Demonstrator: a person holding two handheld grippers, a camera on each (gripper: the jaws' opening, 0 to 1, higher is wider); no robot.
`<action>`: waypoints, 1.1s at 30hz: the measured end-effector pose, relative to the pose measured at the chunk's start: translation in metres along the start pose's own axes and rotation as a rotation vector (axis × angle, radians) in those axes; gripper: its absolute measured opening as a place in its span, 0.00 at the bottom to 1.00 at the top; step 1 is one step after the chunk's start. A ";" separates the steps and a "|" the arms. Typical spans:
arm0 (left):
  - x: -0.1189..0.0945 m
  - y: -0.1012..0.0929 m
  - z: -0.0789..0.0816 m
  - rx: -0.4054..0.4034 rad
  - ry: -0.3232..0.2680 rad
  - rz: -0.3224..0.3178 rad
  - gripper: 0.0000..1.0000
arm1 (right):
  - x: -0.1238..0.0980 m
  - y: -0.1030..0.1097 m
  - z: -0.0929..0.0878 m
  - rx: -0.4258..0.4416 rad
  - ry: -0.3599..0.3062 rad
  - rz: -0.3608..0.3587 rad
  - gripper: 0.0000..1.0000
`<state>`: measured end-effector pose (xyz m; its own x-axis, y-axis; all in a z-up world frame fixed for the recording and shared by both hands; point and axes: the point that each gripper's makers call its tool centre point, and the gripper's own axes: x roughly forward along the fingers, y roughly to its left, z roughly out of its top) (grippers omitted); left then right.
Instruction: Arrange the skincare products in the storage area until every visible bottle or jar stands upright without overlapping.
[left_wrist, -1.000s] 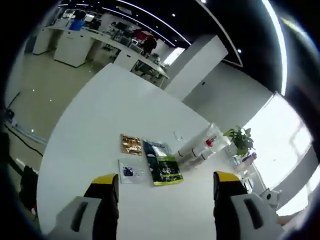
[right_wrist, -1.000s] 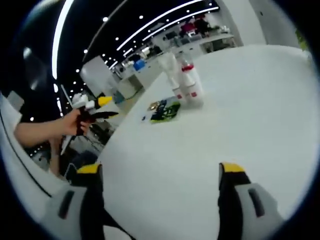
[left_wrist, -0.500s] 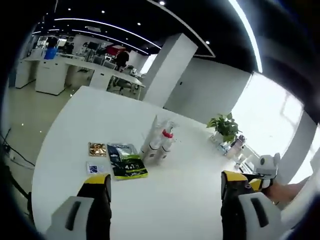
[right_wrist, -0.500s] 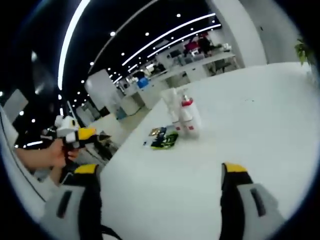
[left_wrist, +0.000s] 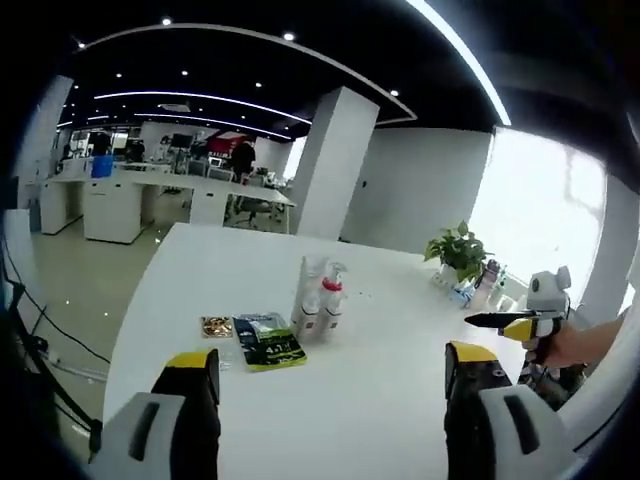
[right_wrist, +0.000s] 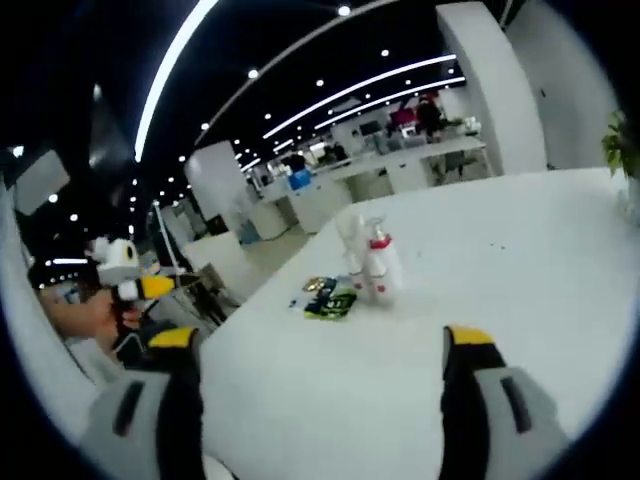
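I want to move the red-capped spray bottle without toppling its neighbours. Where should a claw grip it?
Grip the red-capped spray bottle around its white body, below the cap, probably coming from its open right side in the left gripper view. It stands upright, and the other white bottles crowd its left.

I am standing in a big open-plan office: strip lights are running across a black ceiling (left_wrist: 300, 60), long white desks (left_wrist: 110, 195) are lining the floor, a potted green plant (left_wrist: 458, 250) is sitting by the window.
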<state>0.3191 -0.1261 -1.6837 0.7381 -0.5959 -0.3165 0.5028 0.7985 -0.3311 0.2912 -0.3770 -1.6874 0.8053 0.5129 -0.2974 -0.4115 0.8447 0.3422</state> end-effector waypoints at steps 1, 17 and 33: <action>-0.002 -0.002 0.003 0.023 -0.029 0.005 0.99 | -0.002 -0.001 0.002 -0.014 -0.010 -0.010 0.99; 0.003 -0.001 -0.016 0.112 -0.017 0.045 1.00 | -0.014 -0.021 -0.005 -0.052 -0.029 -0.101 0.99; 0.021 0.003 -0.008 0.078 -0.023 0.042 1.00 | -0.028 -0.045 -0.010 0.012 -0.037 -0.183 0.99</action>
<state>0.3326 -0.1370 -1.6983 0.7689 -0.5601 -0.3082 0.5037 0.8277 -0.2475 0.2831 -0.4279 -1.7033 0.8815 0.3446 -0.3229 -0.2517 0.9214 0.2961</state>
